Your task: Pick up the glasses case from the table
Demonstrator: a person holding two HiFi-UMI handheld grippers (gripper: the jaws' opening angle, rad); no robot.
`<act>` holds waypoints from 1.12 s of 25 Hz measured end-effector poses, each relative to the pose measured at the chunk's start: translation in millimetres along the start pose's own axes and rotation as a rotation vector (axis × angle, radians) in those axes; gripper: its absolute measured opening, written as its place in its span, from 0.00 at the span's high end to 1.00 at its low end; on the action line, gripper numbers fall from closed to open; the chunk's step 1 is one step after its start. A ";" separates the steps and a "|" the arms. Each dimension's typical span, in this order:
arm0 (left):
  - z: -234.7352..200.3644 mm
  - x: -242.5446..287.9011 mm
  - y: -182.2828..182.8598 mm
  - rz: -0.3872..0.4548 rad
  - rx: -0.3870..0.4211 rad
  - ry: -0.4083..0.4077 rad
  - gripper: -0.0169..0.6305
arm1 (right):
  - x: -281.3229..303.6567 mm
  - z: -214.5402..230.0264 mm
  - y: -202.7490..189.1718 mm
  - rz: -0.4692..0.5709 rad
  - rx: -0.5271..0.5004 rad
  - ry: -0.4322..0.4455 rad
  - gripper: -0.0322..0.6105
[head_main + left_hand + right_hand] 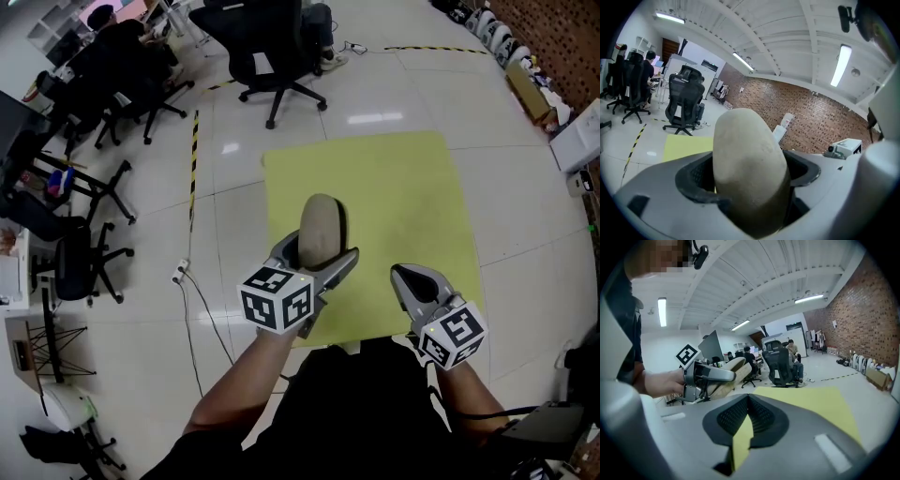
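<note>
- Squarely between the jaws of the left claw (319,251) sits the beige glasses case (321,220). It stands on end, its rounded tip rising past the jaw tips.
- That claw's jaws are spread wide and press the case from both sides. The case is held off the yellow desk (403,187), whose top shows below and beyond it.
- To the right of the left claw, and apart from it, the right claw (410,279) has its jaws brought together. Nothing is between them.
- Both claws hang over the desk's near part. The near edge runs under the marker cubes, and the near left corner lies just below the left claw.
- Ahead of both claws the yellow top is bare up to its far edge. The desk's left edge runs just left of the left claw, and its right edge just right of the right claw.
- Beyond the far edge, a black office chair (272,47) stands well apart on open tiled floor.
- Left of the left claw, a cable (202,309) trails across the floor.
</note>
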State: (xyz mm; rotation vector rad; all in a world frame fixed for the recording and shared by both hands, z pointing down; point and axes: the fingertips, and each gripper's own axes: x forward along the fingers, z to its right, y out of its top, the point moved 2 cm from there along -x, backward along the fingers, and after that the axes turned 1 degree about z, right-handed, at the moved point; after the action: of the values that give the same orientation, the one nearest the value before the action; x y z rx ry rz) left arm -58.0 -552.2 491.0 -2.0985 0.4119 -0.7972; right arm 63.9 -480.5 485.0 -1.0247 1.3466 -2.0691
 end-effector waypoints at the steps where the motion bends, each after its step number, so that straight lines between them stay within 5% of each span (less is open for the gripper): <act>1: 2.6 -8.1 1.3 0.009 0.009 -0.012 0.30 | -1.5 -6.7 2.2 0.008 -0.009 -0.006 0.95; 14: 33.9 -88.3 6.8 0.086 0.045 -0.093 0.30 | -49.9 -65.4 17.8 0.027 -0.094 -0.071 0.95; 28: 116.6 -110.0 -24.9 0.171 0.055 -0.002 0.30 | -122.0 -61.2 19.0 0.073 -0.133 0.033 0.95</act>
State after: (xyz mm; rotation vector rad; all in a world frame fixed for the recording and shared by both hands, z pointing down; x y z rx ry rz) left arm -61.8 -409.0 414.9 -1.9832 0.5542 -0.6989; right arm 90.3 -366.5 412.1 -0.9842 1.5330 -1.9729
